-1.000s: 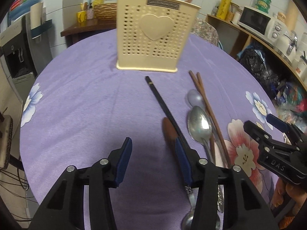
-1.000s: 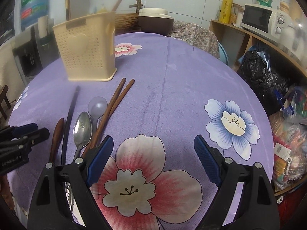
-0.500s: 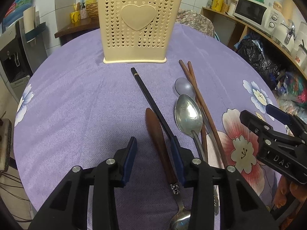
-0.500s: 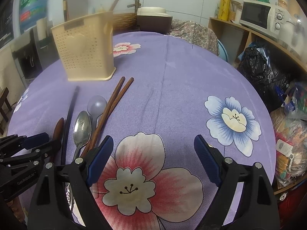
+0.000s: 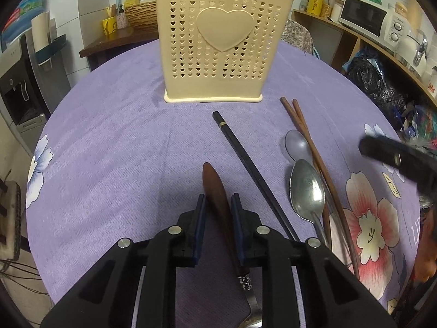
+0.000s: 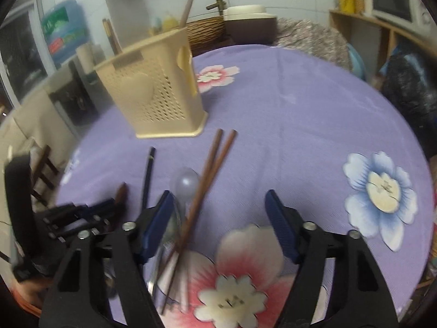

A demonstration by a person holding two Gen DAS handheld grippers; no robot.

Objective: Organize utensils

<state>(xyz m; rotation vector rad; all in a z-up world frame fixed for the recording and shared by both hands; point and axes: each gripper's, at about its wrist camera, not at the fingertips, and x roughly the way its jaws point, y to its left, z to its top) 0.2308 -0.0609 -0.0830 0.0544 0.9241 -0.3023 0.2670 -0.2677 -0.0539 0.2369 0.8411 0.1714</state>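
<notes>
A spoon with a brown wooden handle (image 5: 213, 180) lies on the purple cloth. My left gripper (image 5: 217, 199) straddles that handle. Its jaws are closing, with thin gaps left beside the wood. To the right lie a black chopstick (image 5: 245, 164), a steel spoon (image 5: 307, 188), a pale spoon (image 5: 297, 145) and two brown chopsticks (image 5: 308, 142). The cream slotted holder (image 5: 218, 46) stands upright behind them. My right gripper (image 6: 217, 195) is closing too. The brown chopsticks (image 6: 215, 161) run between its fingers close to the left one, untouched.
The round table (image 5: 109, 136) wears a purple flowered cloth, and its edge curves close on the left and right. A shelf with a microwave (image 5: 363, 16) and a black bag (image 5: 374, 82) stand to the right. A water dispenser (image 5: 19, 90) stands to the left.
My left gripper slid over the wooden handle and its jaws narrowed around it. The right gripper swung left toward the brown chopsticks and its jaws drew in.
</notes>
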